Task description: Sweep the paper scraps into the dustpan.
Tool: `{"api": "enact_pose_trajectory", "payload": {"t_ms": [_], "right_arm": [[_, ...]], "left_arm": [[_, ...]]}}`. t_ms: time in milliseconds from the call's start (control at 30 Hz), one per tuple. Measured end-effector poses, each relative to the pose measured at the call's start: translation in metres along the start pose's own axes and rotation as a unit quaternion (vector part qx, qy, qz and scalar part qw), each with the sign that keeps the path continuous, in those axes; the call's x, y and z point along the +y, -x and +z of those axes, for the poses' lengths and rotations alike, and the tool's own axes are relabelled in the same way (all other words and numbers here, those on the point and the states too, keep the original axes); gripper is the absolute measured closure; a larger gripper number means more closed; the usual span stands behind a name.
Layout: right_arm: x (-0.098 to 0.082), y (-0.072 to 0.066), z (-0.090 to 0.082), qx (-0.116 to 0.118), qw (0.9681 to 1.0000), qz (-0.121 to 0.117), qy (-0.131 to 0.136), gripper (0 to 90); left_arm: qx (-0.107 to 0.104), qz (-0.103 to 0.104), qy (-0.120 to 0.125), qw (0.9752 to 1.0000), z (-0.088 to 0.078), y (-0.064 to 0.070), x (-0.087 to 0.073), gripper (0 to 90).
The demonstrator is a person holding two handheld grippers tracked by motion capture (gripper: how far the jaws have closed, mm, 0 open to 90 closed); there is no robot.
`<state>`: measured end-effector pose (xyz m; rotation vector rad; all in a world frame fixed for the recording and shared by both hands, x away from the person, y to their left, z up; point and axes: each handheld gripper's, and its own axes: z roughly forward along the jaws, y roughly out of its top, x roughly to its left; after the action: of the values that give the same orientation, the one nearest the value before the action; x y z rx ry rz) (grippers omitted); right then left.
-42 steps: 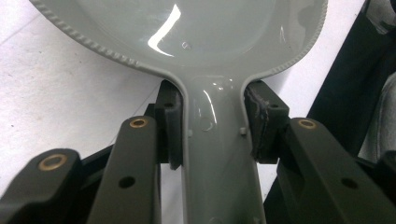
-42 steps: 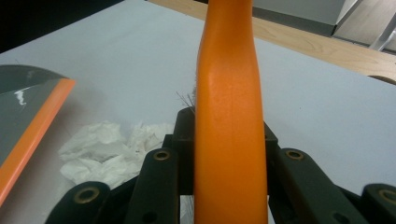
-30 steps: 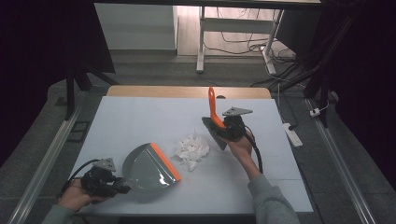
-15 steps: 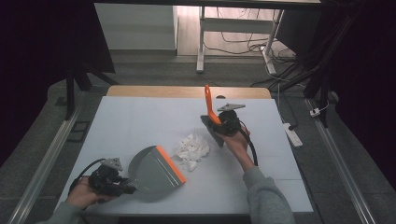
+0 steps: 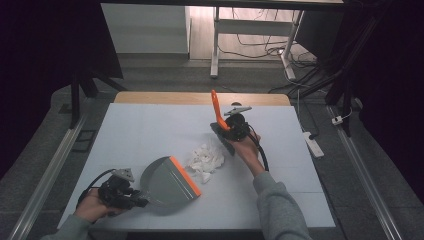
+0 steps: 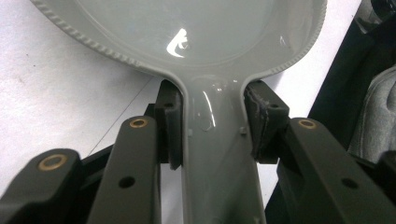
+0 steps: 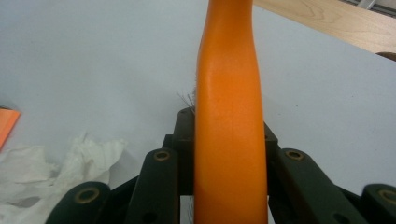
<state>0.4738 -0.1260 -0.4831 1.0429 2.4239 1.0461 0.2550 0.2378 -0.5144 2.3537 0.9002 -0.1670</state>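
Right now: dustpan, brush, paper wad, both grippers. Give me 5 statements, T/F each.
1. The left gripper is shut on the dustpan handle. True.
2. The right gripper holds the dustpan. False: it is shut on the brush, by its orange handle.
3. The paper lies between the dustpan's orange lip and the brush head. True.
4. The paper is already inside the dustpan. False: it lies on the table, just off the lip.
5. The brush handle points toward the person. False: it sticks up and toward the table's far edge.
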Motion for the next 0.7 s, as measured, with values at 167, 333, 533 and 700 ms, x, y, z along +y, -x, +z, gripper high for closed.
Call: {"api": "enact_pose_trajectory", "payload": {"t_ms": [167,333,533,700], "right_arm": [[0.000,0.001,0.005,-0.001,1.0000,0.003,-0.009,70.7],[-0.001,0.002,0.010,-0.003,0.9997,0.004,-0.025,70.7],[-0.002,0.002,0.018,-0.004,0.9992,0.006,-0.040,70.8],[-0.001,0.001,0.022,-0.001,0.9990,0.010,-0.044,70.9]], "left_arm": [[-0.001,0.000,-0.001,1.0000,0.000,0.000,0.001,61.4],[-0.002,0.000,-0.001,1.0000,0.001,0.000,0.002,61.4],[-0.001,-0.002,0.001,1.0000,0.002,0.001,0.003,61.4],[0.000,-0.005,0.002,1.0000,0.003,0.000,0.004,61.4]]}}
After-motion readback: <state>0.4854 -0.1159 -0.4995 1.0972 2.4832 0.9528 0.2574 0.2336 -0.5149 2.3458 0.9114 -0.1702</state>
